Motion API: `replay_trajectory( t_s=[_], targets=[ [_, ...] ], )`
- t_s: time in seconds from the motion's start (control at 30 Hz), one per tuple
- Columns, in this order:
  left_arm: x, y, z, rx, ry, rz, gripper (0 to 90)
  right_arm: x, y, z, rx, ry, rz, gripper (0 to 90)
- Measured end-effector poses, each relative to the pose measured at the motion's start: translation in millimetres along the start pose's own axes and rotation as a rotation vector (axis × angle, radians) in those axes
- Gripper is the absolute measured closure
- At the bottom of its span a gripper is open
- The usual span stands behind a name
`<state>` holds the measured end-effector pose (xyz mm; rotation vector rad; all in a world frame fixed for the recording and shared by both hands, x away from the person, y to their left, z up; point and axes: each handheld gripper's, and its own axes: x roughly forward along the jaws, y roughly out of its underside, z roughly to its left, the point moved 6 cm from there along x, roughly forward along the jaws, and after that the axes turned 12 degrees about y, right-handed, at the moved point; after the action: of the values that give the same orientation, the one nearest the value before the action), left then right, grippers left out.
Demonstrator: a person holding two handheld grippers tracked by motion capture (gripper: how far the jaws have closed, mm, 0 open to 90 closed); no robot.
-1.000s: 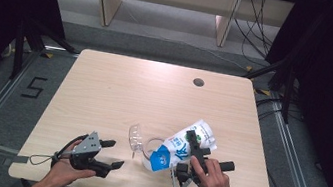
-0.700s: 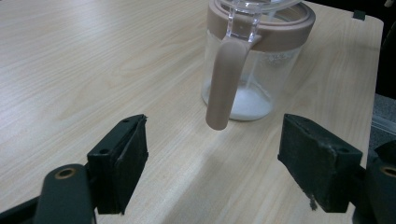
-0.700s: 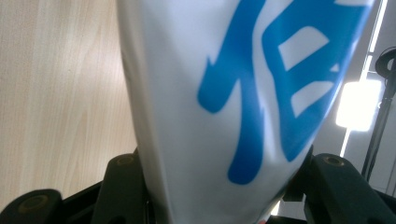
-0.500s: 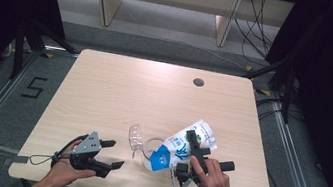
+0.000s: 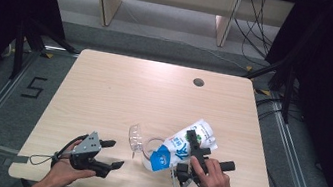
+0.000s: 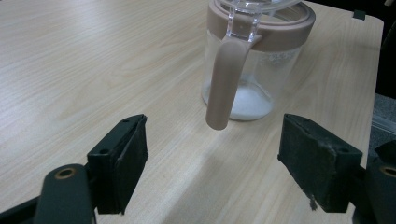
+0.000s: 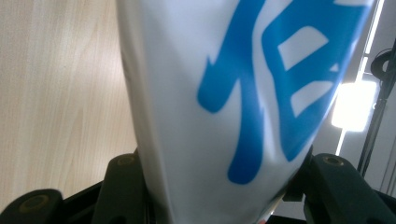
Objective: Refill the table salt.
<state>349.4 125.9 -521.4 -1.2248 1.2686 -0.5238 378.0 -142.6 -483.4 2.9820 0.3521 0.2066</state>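
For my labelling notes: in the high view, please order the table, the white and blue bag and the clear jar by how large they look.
1. Table, by far the largest.
2. Bag.
3. Jar, the smallest; the bag partly hides it, so its full size is unsure.

Desk [image 5: 119, 91]: I see pale wood, with a round hole [image 5: 198, 82] at one o'clock.
Jug [image 5: 146, 146]: clear, standing at six o'clock.

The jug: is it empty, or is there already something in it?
Not empty. The clear jug stands upright with a shallow layer of white powder across its bottom; the rest of it looks empty. Its lid is flipped open.
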Motion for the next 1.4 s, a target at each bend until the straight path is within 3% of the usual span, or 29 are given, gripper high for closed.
replay_trajectory(
  t_s=[0.1, 0.6, 0.67, 0.73, 0.8, 0.97, 1.4],
  targets=[
    [0.0, 0.0, -0.1, 0.0, 0.001, 0.0, 23.3, 0.1, 0.0, -2.1, -0.03, -0.002, -0.005, 50.6],
    [0.0, 0.0, -0.2, 0.0, 0.001, 0.0, 23.3, -0.2, 0.5, -1.0, -0.012, 0.003, 0.0, 50.6],
    [0.0, 0.0, -0.1, 0.0, 0.001, 0.0, 23.3, 0.2, 0.1, -2.8, -0.032, 0.005, -0.006, 50.8],
    [-0.1, 0.0, -0.1, 0.001, 0.001, 0.0, 23.3, -0.3, 0.6, -0.9, -0.014, 0.0, 0.002, 50.8],
    [-0.1, 0.0, -0.2, 0.001, 0.001, 0.001, 23.3, 0.2, 0.1, -2.7, -0.031, 0.005, -0.006, 50.9],
    [-0.2, 0.0, -0.1, 0.001, 0.001, 0.001, 23.3, -0.6, 0.7, -1.3, -0.005, 0.008, 0.005, 51.1],
    [0.1, 0.1, 0.0, -0.001, 0.0, 0.0, 23.3, -1.0, 0.9, -0.7, -0.003, 0.002, 0.008, 51.7]
  ],
)
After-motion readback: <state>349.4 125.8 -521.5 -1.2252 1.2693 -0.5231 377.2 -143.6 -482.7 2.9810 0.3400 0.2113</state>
